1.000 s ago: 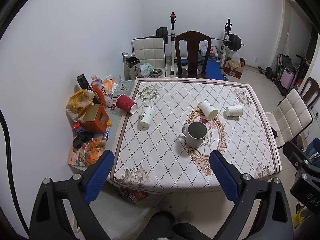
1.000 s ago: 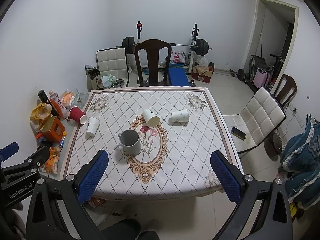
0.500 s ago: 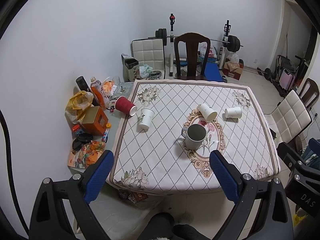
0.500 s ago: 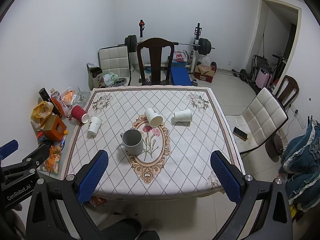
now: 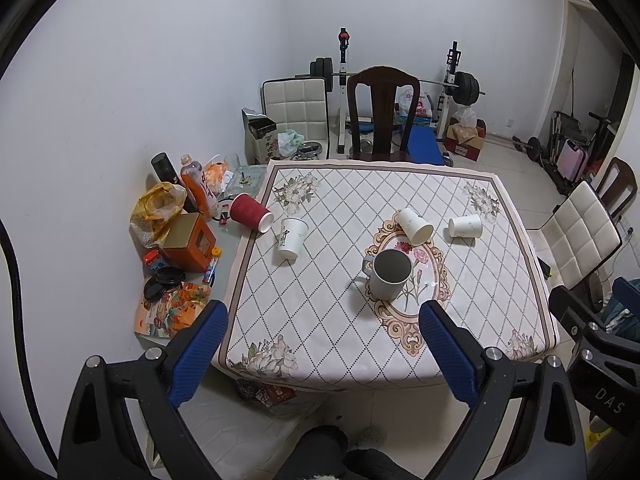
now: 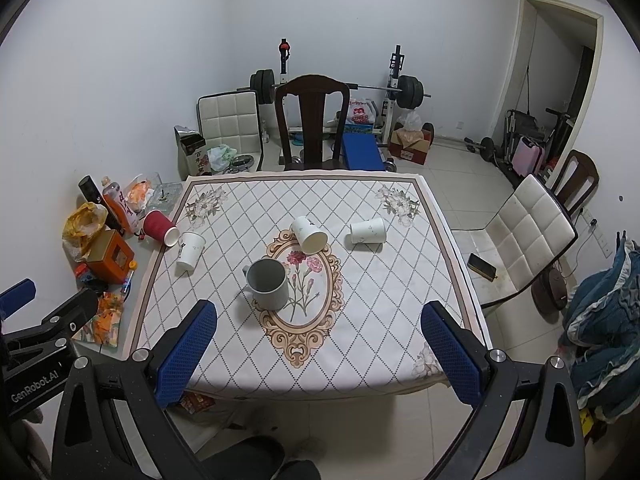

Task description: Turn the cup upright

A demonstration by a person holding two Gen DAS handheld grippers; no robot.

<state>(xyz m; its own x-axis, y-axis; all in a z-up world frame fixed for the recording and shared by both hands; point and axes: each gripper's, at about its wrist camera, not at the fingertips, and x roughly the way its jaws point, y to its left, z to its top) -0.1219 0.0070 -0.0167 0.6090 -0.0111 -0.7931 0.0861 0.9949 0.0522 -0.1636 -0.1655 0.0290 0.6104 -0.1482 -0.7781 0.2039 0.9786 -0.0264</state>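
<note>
A grey mug (image 5: 389,275) (image 6: 269,284) stands upright near the middle of the patterned tablecloth (image 5: 340,320) (image 6: 368,320). Three white paper cups lie on their sides: one at the left (image 5: 291,233) (image 6: 190,251), one behind the mug (image 5: 415,226) (image 6: 308,234), one at the right (image 5: 465,226) (image 6: 368,231). A red paper cup (image 5: 251,212) (image 6: 160,227) lies tipped at the table's left edge. My left gripper (image 5: 324,354) and right gripper (image 6: 318,356) are both open and empty, held well back from the table's near edge.
Clutter sits left of the cloth: an orange box (image 5: 188,242), bottles (image 5: 199,190), a yellow bag (image 5: 158,206). A dark wooden chair (image 5: 382,112) stands at the far side, a white chair (image 6: 524,236) at the right. Weights and a bench stand behind.
Both grippers have drawn back slightly from the table, so the table looks a little smaller and farther. Nothing on the table has moved.
</note>
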